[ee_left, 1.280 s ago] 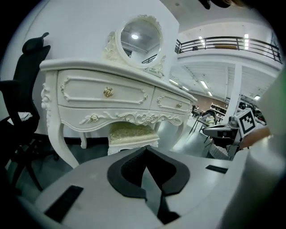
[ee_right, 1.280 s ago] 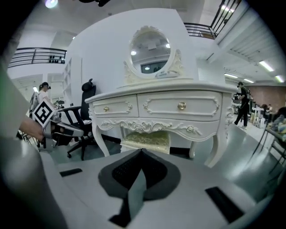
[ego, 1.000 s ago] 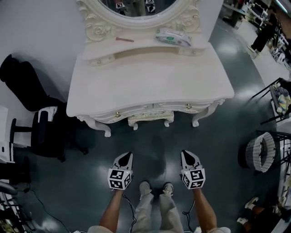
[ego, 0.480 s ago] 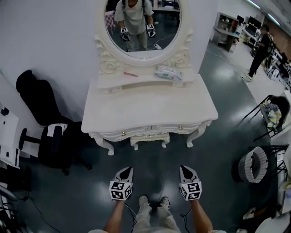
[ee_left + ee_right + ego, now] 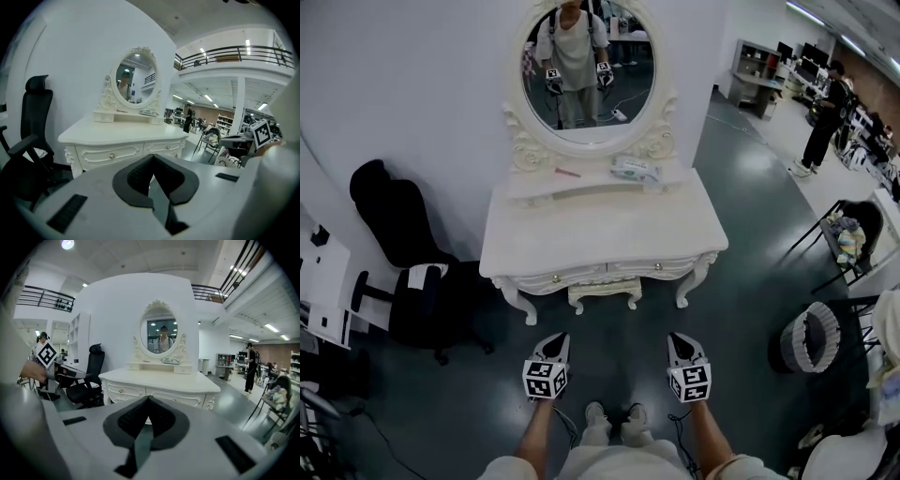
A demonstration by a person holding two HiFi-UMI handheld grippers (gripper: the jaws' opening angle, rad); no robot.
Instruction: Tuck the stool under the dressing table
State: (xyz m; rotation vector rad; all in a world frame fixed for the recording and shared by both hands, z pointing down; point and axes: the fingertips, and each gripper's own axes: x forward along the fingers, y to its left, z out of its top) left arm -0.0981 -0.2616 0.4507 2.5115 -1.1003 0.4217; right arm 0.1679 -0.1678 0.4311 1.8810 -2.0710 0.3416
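"Two grippers in play. How do they stand?"

"Both are pressed together, pads meeting with nothing between them. The white left gripper [image 5: 557, 337] and the white right gripper [image 5: 678, 337] are held side by side above the glossy dark grey floor [image 5: 750, 281]. They are apart from each other, with the person's pale shoes [image 5: 598, 412] below and between them. Each points toward the cream-white carved dressing table [image 5: 600, 234] and touches nothing."

"And the stool?"

"The small cream-white carved stool [image 5: 602, 293] sits under the table's front edge, between its two front legs. Only its front rail and short legs show past the tabletop."

"What else is around?"

"An oval mirror in a carved cream frame [image 5: 586, 75] rises from the back of the table and reflects the person holding both grippers. On the raised shelf below it lie a white pack with a green label [image 5: 636, 169] and a thin pink stick [image 5: 567, 172]. A black office chair [image 5: 398, 253] stands just left of the table by the white wall. A round wire basket [image 5: 811, 337] stands well apart on the right."
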